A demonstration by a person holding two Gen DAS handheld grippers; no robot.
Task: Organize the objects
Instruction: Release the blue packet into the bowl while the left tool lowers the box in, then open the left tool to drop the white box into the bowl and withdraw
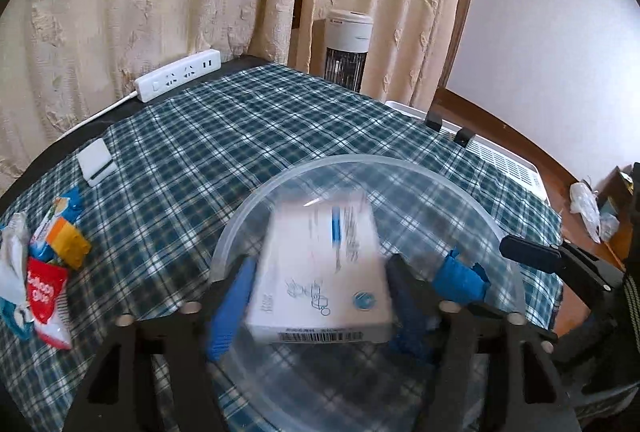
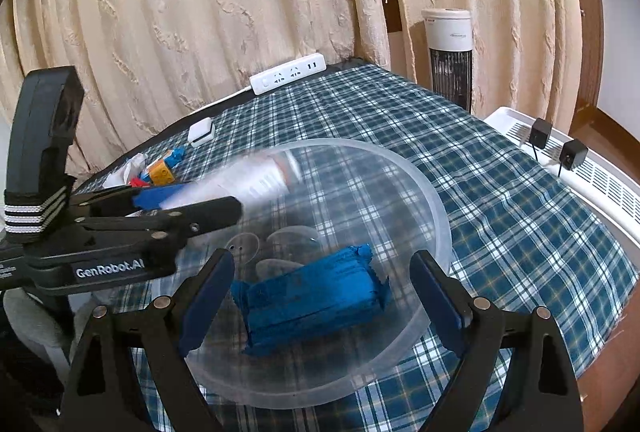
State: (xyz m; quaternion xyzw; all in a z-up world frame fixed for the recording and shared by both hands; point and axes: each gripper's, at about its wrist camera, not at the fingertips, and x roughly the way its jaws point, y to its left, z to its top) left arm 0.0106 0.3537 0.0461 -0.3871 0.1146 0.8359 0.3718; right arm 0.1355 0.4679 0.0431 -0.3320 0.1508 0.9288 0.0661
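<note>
A clear round plastic bowl stands on the plaid tablecloth. A blue wrapped packet lies in it. My left gripper is over the bowl with a blurred white box between its blue pads; the box looks tilted and the jaws stand slightly wider than it. My right gripper is open and empty, low over the bowl's near side, around the blue packet without touching it. The left gripper's body shows at the left of the right wrist view.
Several snack packets lie at the table's left. A small white block and a white power strip lie near the curtain. A white appliance and tower fan stand beyond the right edge.
</note>
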